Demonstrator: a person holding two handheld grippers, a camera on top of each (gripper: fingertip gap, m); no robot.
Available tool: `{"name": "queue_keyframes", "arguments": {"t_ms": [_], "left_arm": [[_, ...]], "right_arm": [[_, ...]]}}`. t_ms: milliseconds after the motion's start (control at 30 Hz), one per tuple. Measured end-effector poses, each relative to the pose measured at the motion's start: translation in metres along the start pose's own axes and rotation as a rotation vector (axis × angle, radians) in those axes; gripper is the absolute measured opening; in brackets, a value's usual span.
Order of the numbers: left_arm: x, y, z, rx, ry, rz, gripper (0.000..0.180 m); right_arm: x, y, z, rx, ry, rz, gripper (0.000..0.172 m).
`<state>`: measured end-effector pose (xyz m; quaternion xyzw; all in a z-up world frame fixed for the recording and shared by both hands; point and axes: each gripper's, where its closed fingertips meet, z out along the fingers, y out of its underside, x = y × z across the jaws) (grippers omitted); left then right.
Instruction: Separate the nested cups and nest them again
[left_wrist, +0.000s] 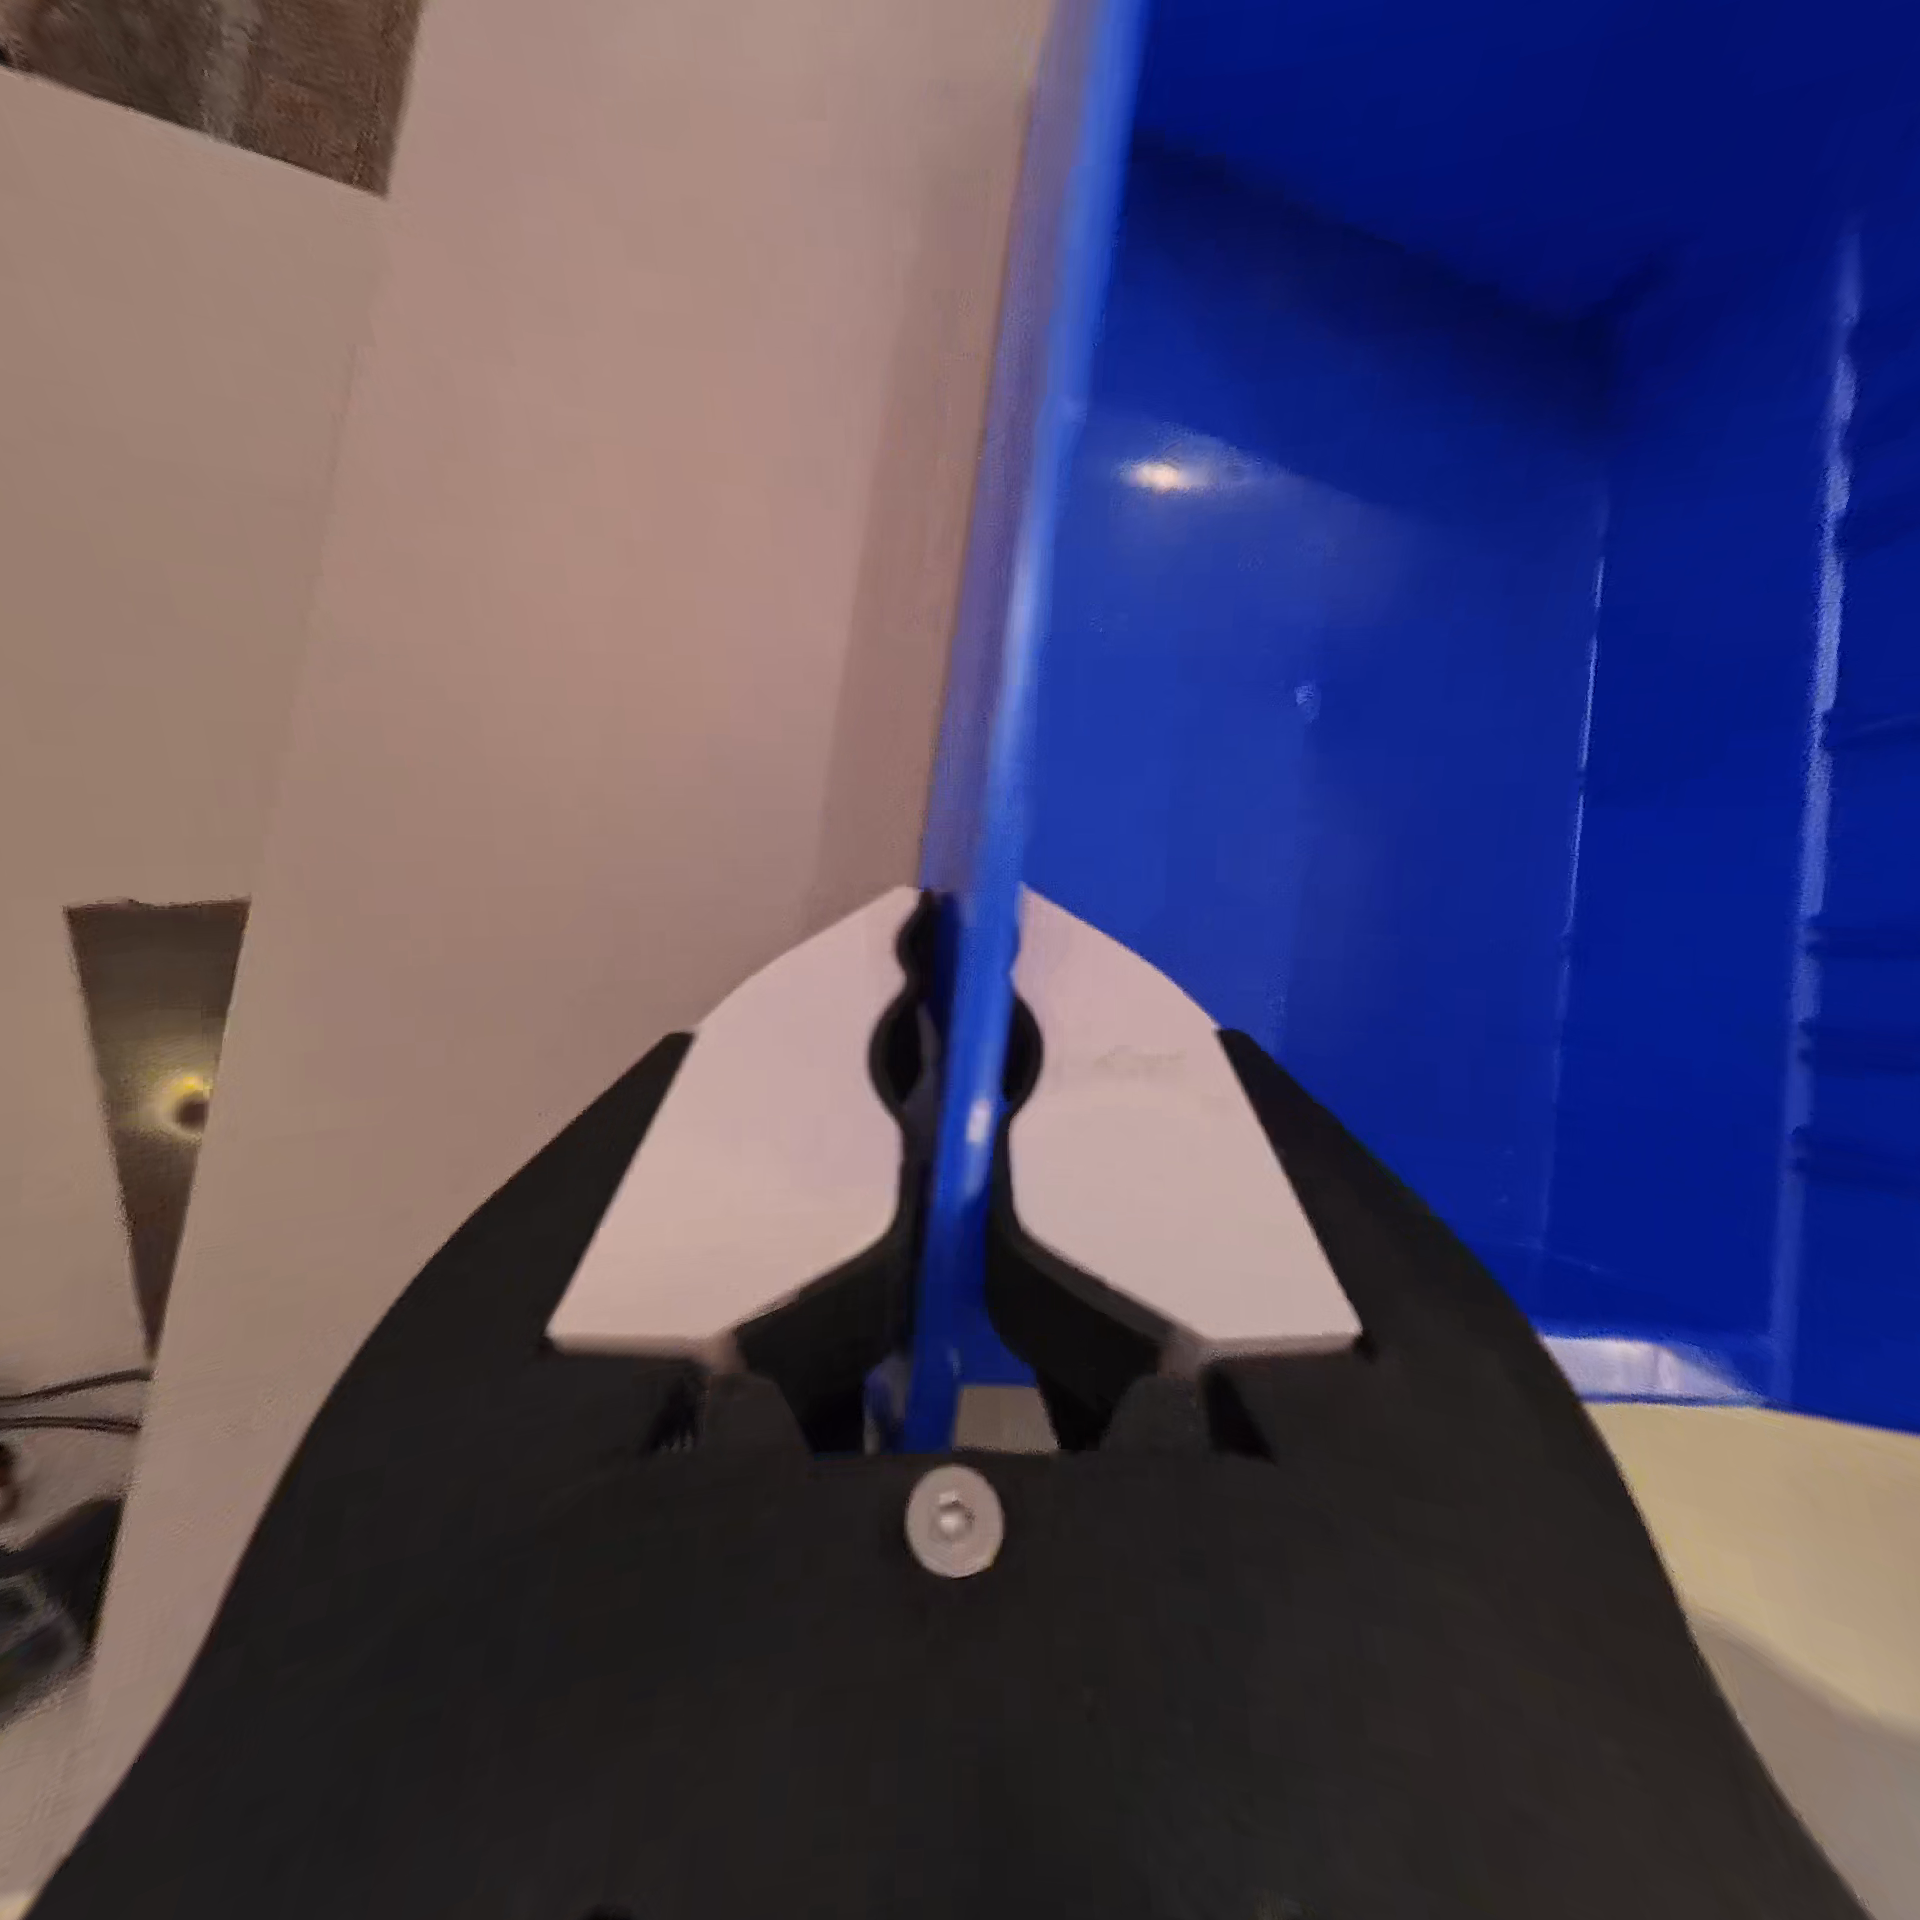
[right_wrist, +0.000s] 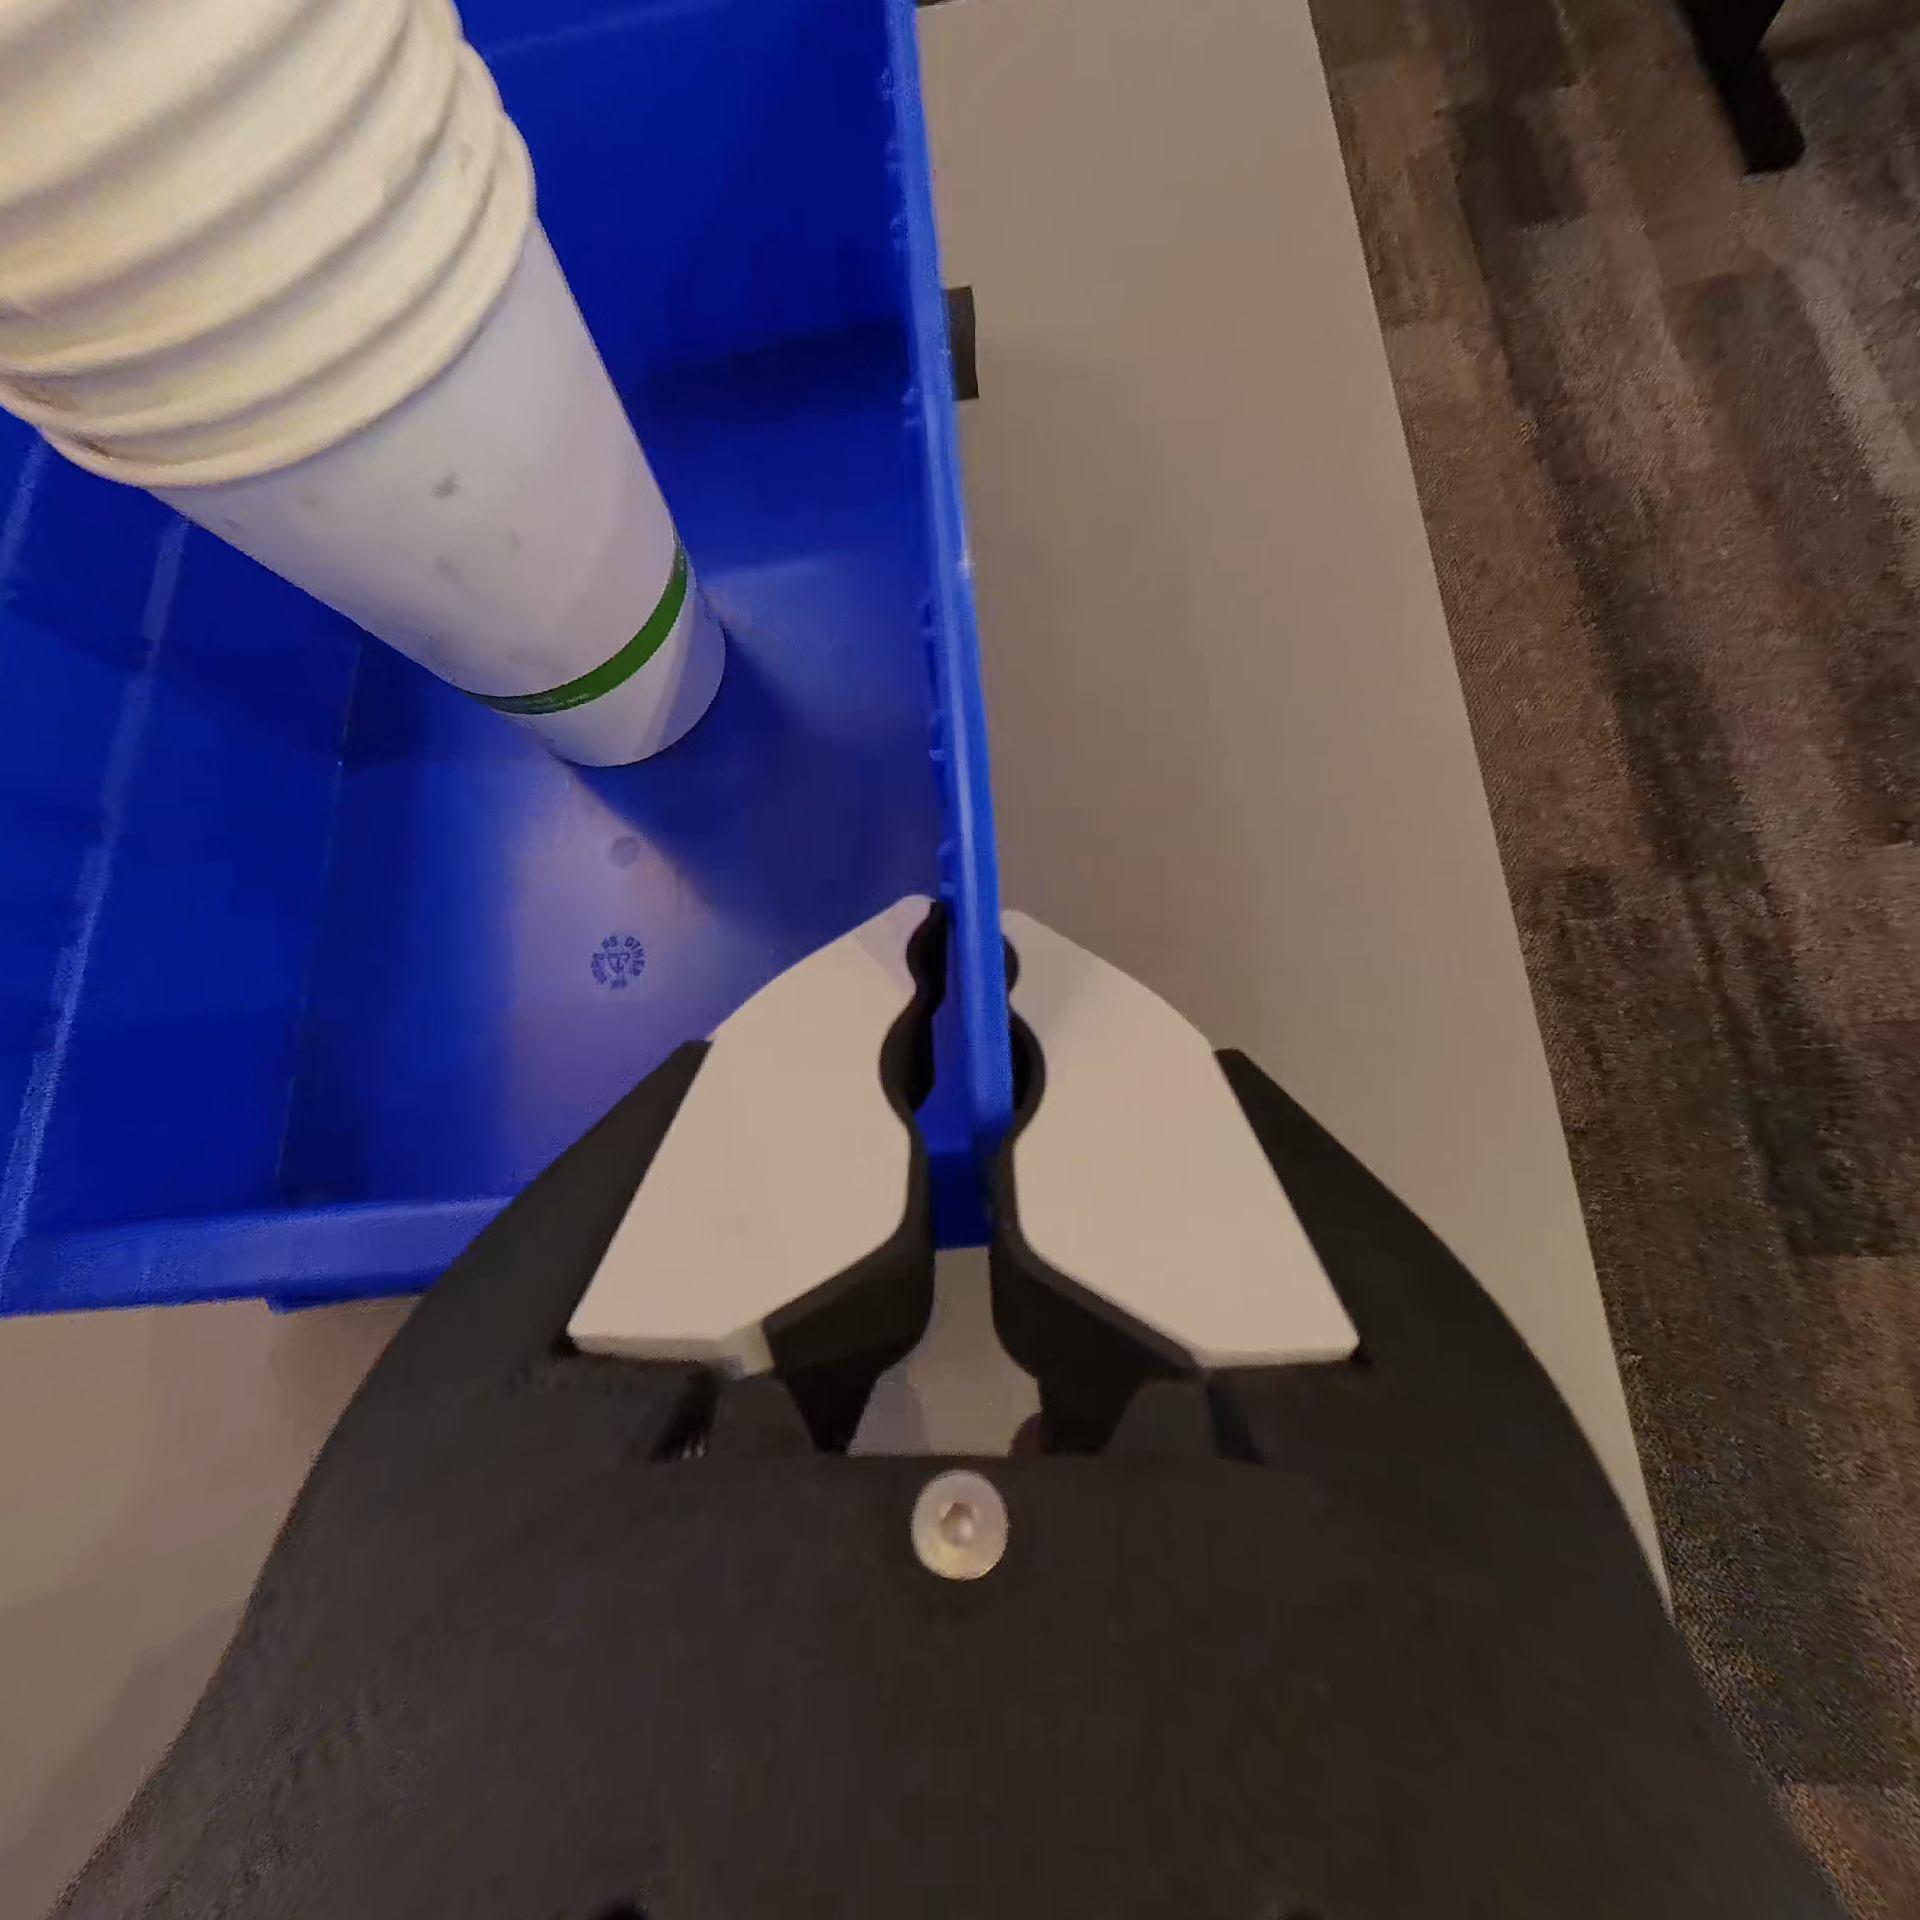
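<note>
A stack of nested white paper cups (right_wrist: 416, 457), the lowest with a green band near its base, stands tilted inside a blue plastic bin (right_wrist: 312, 987). My right gripper (right_wrist: 971, 935) is shut on the bin's right wall (right_wrist: 961, 727), one pad inside and one outside, near the bin's near corner. In the left wrist view my left gripper (left_wrist: 966, 935) is shut on the bin's left wall (left_wrist: 1049, 520), with the blue inside of the bin (left_wrist: 1351, 727) to its right. The cups do not show in the left wrist view.
The bin stands on a white table (right_wrist: 1195, 623). The table's right edge runs close by, with grey-brown carpet (right_wrist: 1662, 727) beyond it. A dark chair leg (right_wrist: 1756, 83) stands at the far right. Left of the bin there is white tabletop (left_wrist: 623, 520) and cables (left_wrist: 62, 1403) beyond its edge. About 95 centimetres separates my left fingertips from my right.
</note>
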<state>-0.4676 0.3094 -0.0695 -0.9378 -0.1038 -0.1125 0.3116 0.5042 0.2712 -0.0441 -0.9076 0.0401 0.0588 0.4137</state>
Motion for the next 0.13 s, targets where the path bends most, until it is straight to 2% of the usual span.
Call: {"name": "queue_keyframes", "arguments": {"t_ms": [33,133], "left_arm": [[-0.0008,-0.0001,-0.0002,0.009,0.017,-0.018,0.006],[-0.0029,0.0012,-0.0013,-0.003,-0.009,0.003,0.005]], "right_arm": [[-0.0006,0.0005,0.0,-0.007,-0.007,-0.02,0.005],[-0.0048,0.0027,-0.0006,-0.037,-0.025,-0.107,0.004]]}}
